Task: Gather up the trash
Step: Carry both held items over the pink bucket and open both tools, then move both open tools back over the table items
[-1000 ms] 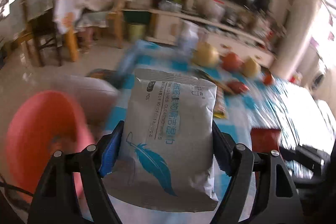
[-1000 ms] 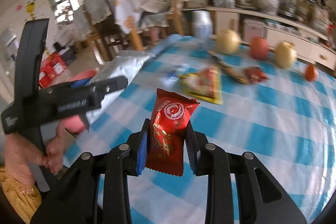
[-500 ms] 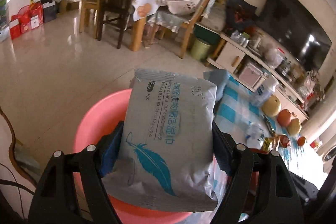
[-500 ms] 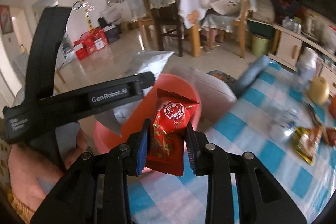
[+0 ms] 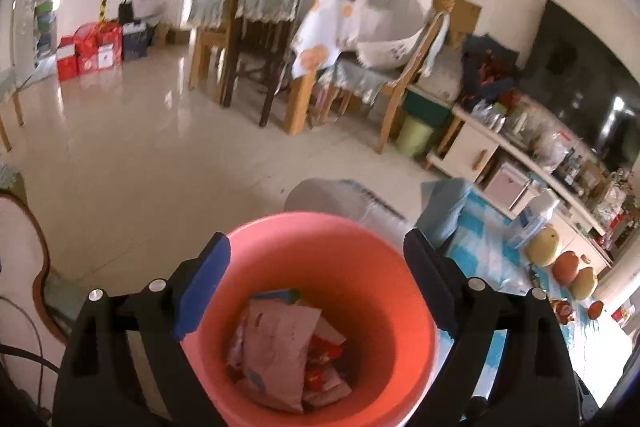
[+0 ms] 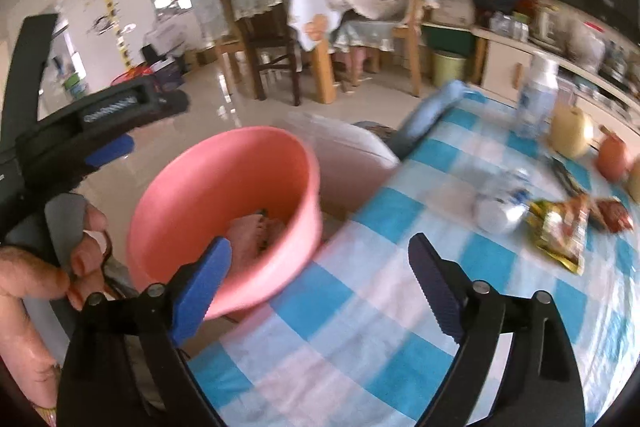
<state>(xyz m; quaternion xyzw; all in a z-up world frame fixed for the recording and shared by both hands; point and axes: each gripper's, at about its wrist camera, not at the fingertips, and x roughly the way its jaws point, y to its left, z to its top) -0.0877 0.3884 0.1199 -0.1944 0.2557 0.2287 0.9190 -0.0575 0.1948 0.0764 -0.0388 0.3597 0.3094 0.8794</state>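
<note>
A pink bucket [image 5: 380, 287] stands on the floor beside the table, right under my left gripper [image 5: 316, 267]. Its jaws are opening with nothing between them. A grey wipes pack [image 5: 276, 347] and a red snack wrapper [image 5: 324, 351] lie in the bucket. My right gripper [image 6: 320, 267] hovers over the table's near edge beside the bucket [image 6: 192, 195]; its jaws are opening and hold nothing. In the right wrist view a blue pad [image 6: 110, 151] of the left gripper shows above the bucket. A yellow-green wrapper [image 6: 560, 231], a dark red wrapper [image 6: 612, 213] and a crumpled clear wrapper [image 6: 496, 211] lie on the blue-checked tablecloth [image 6: 360, 307].
A grey stool [image 6: 352, 155] and a blue cloth [image 6: 432, 111] sit behind the bucket. Fruit [image 6: 570, 131] and a bottle [image 6: 536, 91] stand at the table's far side. Wooden chairs [image 5: 256, 51] and a dining table are across the tiled floor. A person's hand [image 6: 36, 279] holds the left gripper.
Both grippers opened: the wipes pack left the left jaws and the red wrapper left the right jaws; both now lie in the bucket. The right view swung back toward the table.
</note>
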